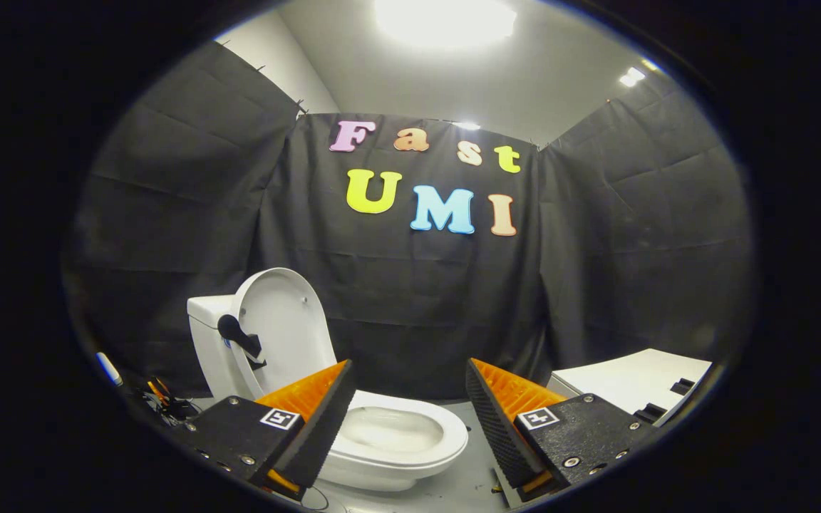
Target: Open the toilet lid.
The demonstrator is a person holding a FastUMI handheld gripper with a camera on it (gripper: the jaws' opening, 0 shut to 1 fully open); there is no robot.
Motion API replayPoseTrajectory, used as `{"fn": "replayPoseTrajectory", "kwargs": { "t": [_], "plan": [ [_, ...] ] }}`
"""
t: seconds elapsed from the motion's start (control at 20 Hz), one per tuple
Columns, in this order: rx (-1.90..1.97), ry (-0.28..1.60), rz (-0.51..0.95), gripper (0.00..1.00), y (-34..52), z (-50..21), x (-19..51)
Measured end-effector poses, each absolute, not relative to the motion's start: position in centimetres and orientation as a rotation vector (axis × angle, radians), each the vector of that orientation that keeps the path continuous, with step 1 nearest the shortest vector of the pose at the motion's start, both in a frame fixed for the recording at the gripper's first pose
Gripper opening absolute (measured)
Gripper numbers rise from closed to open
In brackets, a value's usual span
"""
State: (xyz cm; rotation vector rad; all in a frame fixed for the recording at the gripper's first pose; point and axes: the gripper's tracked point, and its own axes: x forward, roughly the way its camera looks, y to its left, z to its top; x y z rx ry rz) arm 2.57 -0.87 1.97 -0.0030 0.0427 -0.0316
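Black cloth walls the booth under a bright ceiling light. At lower left, the toilet lid (pixel 284 324) stands raised against the tank (pixel 205 311). Gripper (pixel 410 399) fingers spread wide, holding nothing, above the toilet seat (pixel 446 434).

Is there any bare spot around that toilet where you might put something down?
Yes: the white tabletop beyond the right finger looks mostly bare, with small dark pieces at its far edge. The grey floor between toilet and table is free too. Beside the tank, a tangle of cables crowds the floor. The hand-held gripper is open.
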Motion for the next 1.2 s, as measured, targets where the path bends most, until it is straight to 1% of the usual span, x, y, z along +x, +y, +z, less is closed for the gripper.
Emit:
{"fn": "replayPoseTrajectory", "kwargs": {
  "t": [0.15, 0.35, 1.2],
  "plan": [
    [0.027, 0.017, -0.055, 0.95, -1.5, 0.8, 1.6],
    [0.038, 0.058, -0.061, 0.95, -1.9, -0.9, 1.6],
    [0.04, 0.052, -0.023, 0.95, -0.6, 0.4, 1.8]
  ]
}}
